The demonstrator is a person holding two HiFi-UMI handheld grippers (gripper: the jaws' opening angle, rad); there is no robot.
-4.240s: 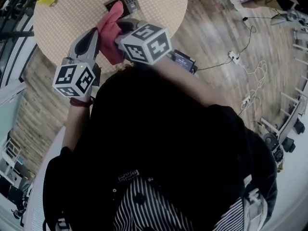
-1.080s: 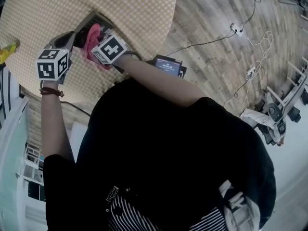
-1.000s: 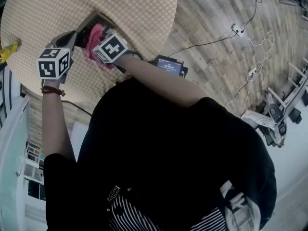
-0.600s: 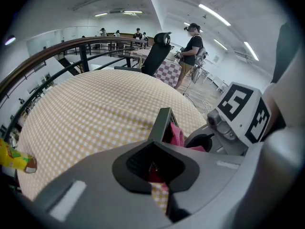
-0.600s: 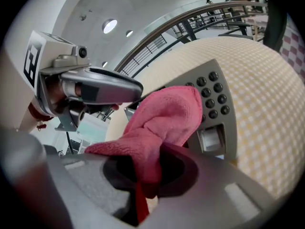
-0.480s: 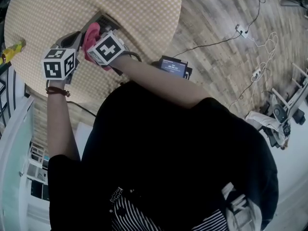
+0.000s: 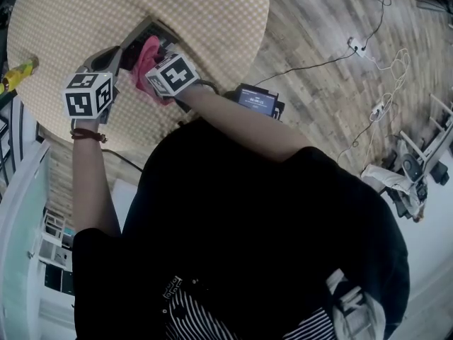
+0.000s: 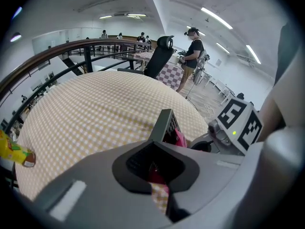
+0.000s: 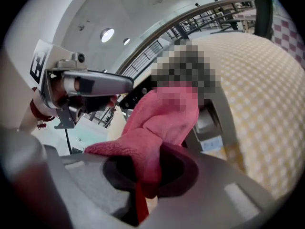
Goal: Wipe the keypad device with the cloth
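The grey keypad device [image 7: 144, 31] is on the round checked table [image 7: 212, 20], tipped up on edge. My left gripper [image 7: 122, 48] is shut on its near side; in the left gripper view the keypad device [image 8: 165, 124] rises from between the jaws of the left gripper [image 8: 159, 168]. My right gripper [image 7: 157, 61] is shut on the pink cloth [image 7: 148, 54] and holds it against the device's face. In the right gripper view, the pink cloth [image 9: 159, 120] runs from the right gripper [image 9: 143, 175] onto the keypad device [image 9: 214, 120], most of which it hides.
A yellow object [image 7: 17, 73] lies at the table's left edge. On the wooden floor beside the table sit a black box with a screen [image 7: 256, 99] and cables with a power strip [image 7: 361, 47]. A person [image 8: 193, 46] and a chair [image 8: 159, 56] stand beyond the table.
Four seconds ago both grippers were raised with the cloth, clear of the device. Now the left one grips the device and the cloth is on it. In the last second the cloth shifted slightly.
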